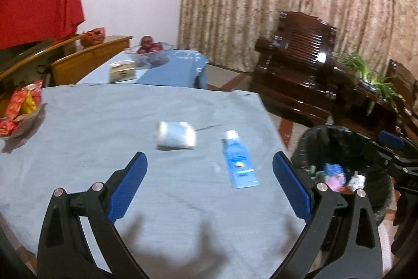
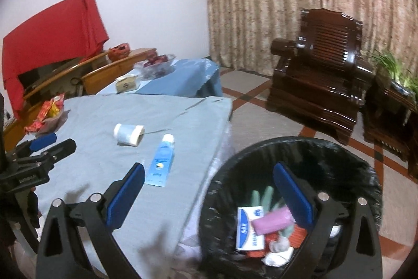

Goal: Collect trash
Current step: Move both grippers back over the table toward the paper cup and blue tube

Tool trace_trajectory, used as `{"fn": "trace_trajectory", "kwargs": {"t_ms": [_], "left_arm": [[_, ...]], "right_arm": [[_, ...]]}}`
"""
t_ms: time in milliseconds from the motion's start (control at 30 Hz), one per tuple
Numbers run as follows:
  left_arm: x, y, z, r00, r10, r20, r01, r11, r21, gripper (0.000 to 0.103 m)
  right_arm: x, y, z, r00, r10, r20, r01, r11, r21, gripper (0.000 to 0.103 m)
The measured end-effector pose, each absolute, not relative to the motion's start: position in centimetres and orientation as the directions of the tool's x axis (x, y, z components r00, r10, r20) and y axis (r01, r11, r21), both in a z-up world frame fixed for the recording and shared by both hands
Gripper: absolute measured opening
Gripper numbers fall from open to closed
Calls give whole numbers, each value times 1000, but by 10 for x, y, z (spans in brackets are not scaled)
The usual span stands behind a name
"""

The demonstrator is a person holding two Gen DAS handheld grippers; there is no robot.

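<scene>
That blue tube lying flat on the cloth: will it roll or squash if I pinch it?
The blue tube tapers to a flat crimped end, so it probably won't roll. It looks soft-walled and thin; a pinch across the body may squash it. Its white cap end looks firmer, likely the safer grip.

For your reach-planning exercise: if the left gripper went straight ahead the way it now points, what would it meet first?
Probably the white roll lying on the grey tablecloth; the left gripper is open and empty, and the blue tube lies slightly right of its line. Depth is uncertain.
</scene>
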State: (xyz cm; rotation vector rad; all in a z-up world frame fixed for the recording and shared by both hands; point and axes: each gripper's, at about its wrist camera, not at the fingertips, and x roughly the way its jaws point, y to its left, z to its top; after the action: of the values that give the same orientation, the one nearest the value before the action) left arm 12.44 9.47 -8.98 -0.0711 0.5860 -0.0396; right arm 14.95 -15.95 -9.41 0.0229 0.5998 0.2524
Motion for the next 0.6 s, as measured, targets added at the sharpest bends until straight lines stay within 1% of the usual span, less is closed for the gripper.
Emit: {"fn": "trace_trajectory", "kwargs": {"t_ms": [267,600], "left_arm": [[140,137,-103,824,19,-566,-72,995,-71,94],[192,163,-128,802,89,-590,-140,989,-41,94]], "right_arm": [[189,-117,-111,767,266,-583,-260,961,96,97],[258,-84,-142,721,265,-640,-245,962,123,97]]}}
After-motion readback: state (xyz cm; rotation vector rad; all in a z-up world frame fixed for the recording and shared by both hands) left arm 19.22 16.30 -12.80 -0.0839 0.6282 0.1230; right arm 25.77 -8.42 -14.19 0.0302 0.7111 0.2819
